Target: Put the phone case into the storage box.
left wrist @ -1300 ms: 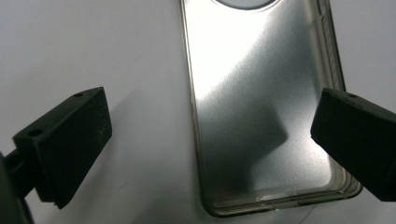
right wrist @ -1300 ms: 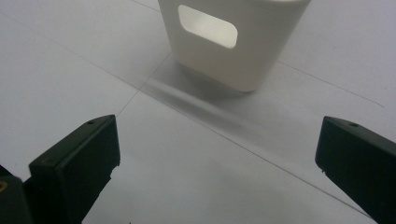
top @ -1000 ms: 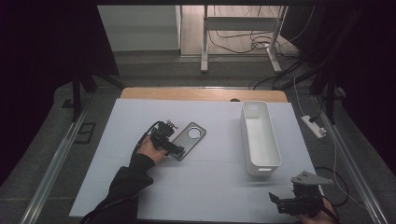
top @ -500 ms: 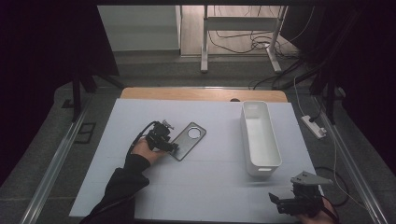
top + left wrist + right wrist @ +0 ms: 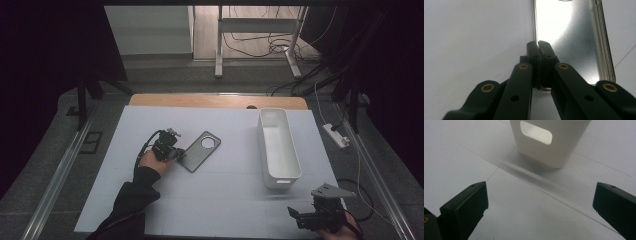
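Gripping the near edge of a clear phone case [image 5: 200, 151], our left gripper [image 5: 176, 154] has just been closing its jaws, and in the left gripper view the pads [image 5: 534, 53] meet on the rim of the case [image 5: 571, 42], which lies flat on the white table [image 5: 225, 200] left of centre. We judge the case light, thin and somewhat springy, its glossy shell likely to slip, so a pinch on the raised side rim looks like the soundest hold. Farther right, a white bin [image 5: 278, 147] stands empty. At the near right corner, our right gripper [image 5: 300, 216] waits with jaws wide apart and nothing between them, facing the bin's handle slot [image 5: 536, 132]. We can read no brand, label or writing anywhere.
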`<state>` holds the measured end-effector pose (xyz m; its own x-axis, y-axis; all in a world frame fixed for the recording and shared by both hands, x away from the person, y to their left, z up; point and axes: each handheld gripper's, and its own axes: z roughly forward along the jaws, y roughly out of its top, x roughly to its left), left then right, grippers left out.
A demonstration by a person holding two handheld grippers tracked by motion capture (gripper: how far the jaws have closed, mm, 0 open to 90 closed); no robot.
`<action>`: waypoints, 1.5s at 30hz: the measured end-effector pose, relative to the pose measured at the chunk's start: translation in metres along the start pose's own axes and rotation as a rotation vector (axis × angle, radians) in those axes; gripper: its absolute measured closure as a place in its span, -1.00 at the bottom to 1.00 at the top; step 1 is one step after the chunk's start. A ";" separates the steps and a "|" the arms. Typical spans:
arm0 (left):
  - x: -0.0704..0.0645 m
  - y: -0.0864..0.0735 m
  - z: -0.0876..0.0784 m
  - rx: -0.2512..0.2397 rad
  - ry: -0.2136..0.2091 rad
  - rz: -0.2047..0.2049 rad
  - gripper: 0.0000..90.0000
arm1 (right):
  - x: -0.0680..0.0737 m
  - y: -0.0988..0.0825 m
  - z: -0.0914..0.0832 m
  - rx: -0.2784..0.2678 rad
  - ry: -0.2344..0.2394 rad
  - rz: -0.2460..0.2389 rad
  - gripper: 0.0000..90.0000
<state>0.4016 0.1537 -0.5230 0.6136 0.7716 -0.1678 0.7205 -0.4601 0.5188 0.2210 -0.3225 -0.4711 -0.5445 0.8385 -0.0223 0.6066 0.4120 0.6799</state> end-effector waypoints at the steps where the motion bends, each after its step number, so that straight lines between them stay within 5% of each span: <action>1: 0.000 0.000 0.000 -0.003 0.002 0.000 0.98 | 0.000 0.000 0.000 0.000 0.000 0.000 -0.99; 9: 0.002 -0.003 -0.002 -0.043 -0.029 -0.023 0.98 | 0.000 0.000 0.000 -0.003 0.001 0.001 -0.99; 20: -0.003 -0.010 -0.029 -0.171 -0.013 0.025 0.98 | 0.000 0.000 -0.001 -0.010 0.004 0.001 -0.99; 30: -0.010 -0.024 -0.051 -0.280 -0.040 0.018 0.98 | 0.000 0.000 -0.002 -0.014 0.005 -0.002 -0.99; 45: -0.035 -0.050 -0.078 -0.366 -0.054 0.026 0.98 | 0.000 0.000 -0.003 -0.027 0.012 -0.003 -0.99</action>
<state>0.3185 0.1839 -0.4776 0.6535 0.7327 -0.1898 0.5474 -0.2844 0.7871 0.2191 -0.3235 -0.4694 -0.5533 0.8328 -0.0164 0.5889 0.4050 0.6994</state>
